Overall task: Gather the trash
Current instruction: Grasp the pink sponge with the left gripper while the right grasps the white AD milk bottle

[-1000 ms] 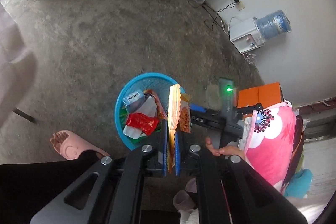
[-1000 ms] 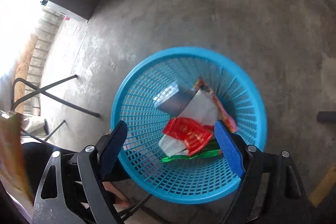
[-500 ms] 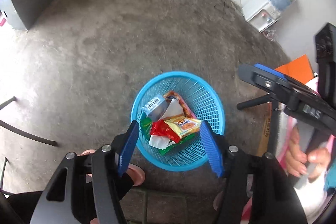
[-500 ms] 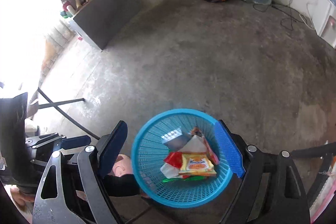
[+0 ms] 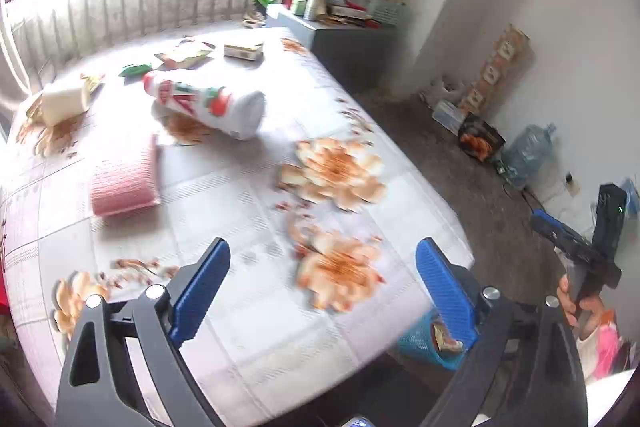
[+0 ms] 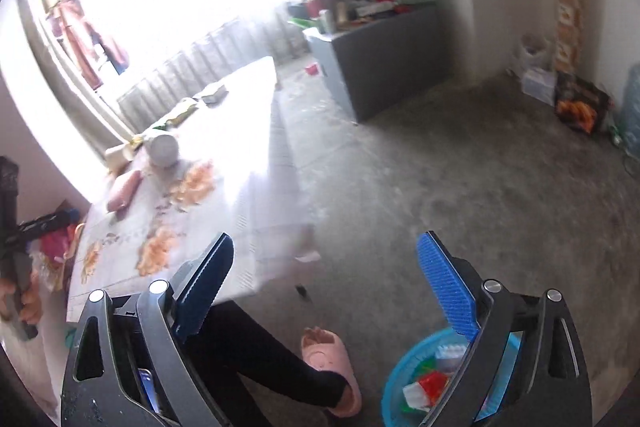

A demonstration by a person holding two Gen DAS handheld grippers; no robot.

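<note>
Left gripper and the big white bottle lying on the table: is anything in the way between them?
Nothing visible does. The left gripper, jaws open and empty, faces bare floral tablecloth up to the white bottle. The pink cloth lies off to the left of that line.

Bottle (image 5: 208, 103) lying on table (image 5: 248, 195), cup (image 5: 64, 101) to its left, basket (image 6: 400, 383) on floor.

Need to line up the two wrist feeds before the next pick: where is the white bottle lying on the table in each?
Left wrist: white bottle upper left of centre, on its side on the floral tablecloth.
Right wrist: far left, end-on.
Shared landmark: the pink pouch just in front of it.
</note>
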